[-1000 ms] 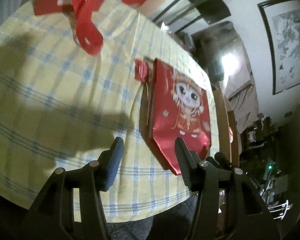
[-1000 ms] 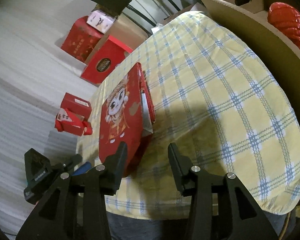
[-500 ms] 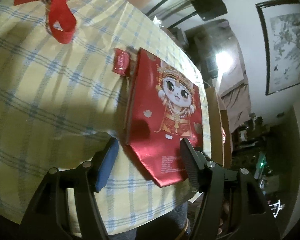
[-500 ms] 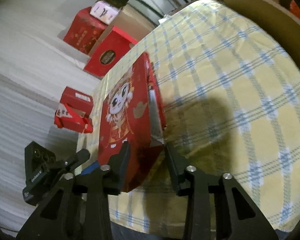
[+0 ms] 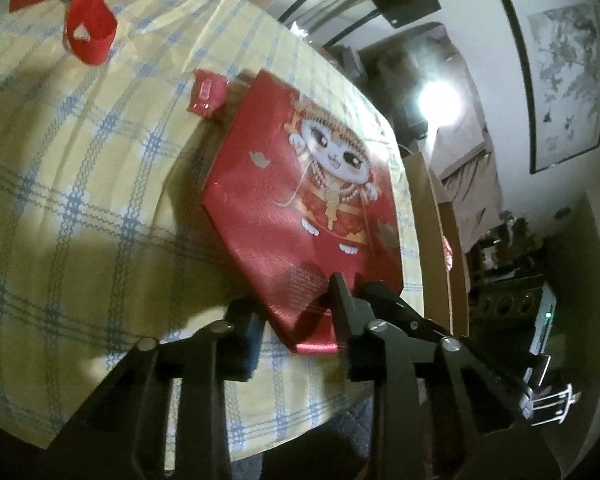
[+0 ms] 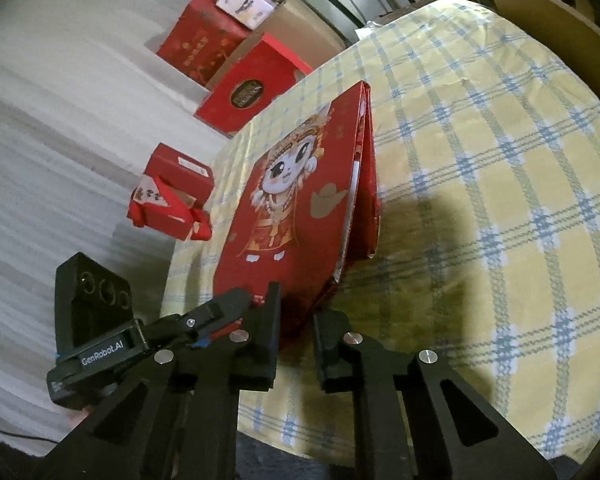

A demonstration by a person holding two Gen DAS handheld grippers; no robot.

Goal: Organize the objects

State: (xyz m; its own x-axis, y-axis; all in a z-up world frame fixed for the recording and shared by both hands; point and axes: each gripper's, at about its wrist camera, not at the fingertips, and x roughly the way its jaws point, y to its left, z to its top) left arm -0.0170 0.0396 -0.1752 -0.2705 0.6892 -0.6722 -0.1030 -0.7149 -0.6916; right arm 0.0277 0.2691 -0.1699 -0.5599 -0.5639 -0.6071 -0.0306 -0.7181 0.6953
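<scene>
A flat red gift bag [image 5: 300,200] printed with a cartoon figure lies on the yellow checked tablecloth [image 5: 80,200], bottom edge toward me. My left gripper [image 5: 296,320] straddles the bag's near corner. Its jaws are closing, one finger over the bag and one beside it, and the pads press the red paper. In the right wrist view the bag [image 6: 292,200] has its near end raised a little. My right gripper [image 6: 298,320] is at its other near corner, jaws closing with the folded bottom pinched between them. The left gripper's camera body [image 6: 92,320] shows at the lower left.
A red bag with ribbon handles [image 5: 92,28] and a small red packet [image 5: 206,92] lie farther back. Red boxes [image 6: 252,92] and a small red carton [image 6: 172,192] stand left of the table. A cardboard box [image 6: 548,12] borders the right side. The table edge [image 6: 340,448] is just below my fingers.
Both grippers moved forward onto the bag's near edge and their jaws narrowed around it. The bag's near end has lifted slightly off the cloth.
</scene>
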